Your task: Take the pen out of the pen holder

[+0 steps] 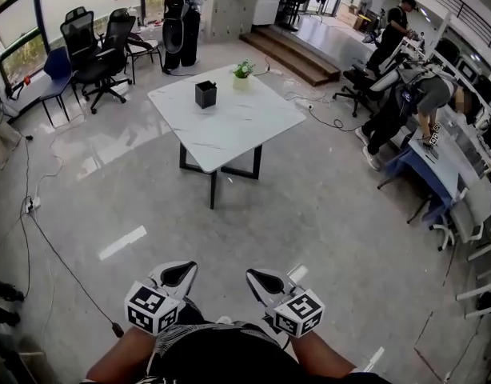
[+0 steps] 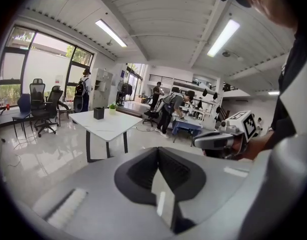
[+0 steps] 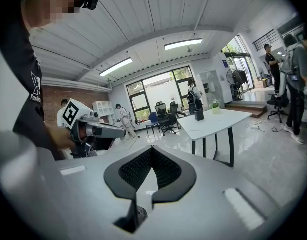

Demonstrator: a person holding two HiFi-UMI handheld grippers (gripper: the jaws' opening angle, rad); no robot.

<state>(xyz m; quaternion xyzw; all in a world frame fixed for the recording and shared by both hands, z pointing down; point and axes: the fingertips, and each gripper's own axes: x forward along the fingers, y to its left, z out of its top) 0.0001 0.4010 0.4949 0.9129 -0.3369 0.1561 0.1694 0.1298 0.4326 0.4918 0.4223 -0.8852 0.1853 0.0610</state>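
Observation:
A black pen holder stands on the white table far ahead of me; it is too small to make out a pen in it. The holder also shows in the left gripper view and in the right gripper view, small and distant in both. My left gripper and right gripper hang close to my body over the floor, well short of the table. Both are shut with nothing between the jaws. Each gripper view shows its own jaws meeting, left gripper and right gripper.
A small potted plant sits on the table beyond the holder. Office chairs stand at the back left and a person stands behind the table. More people work at desks on the right. Cables run across the glossy floor.

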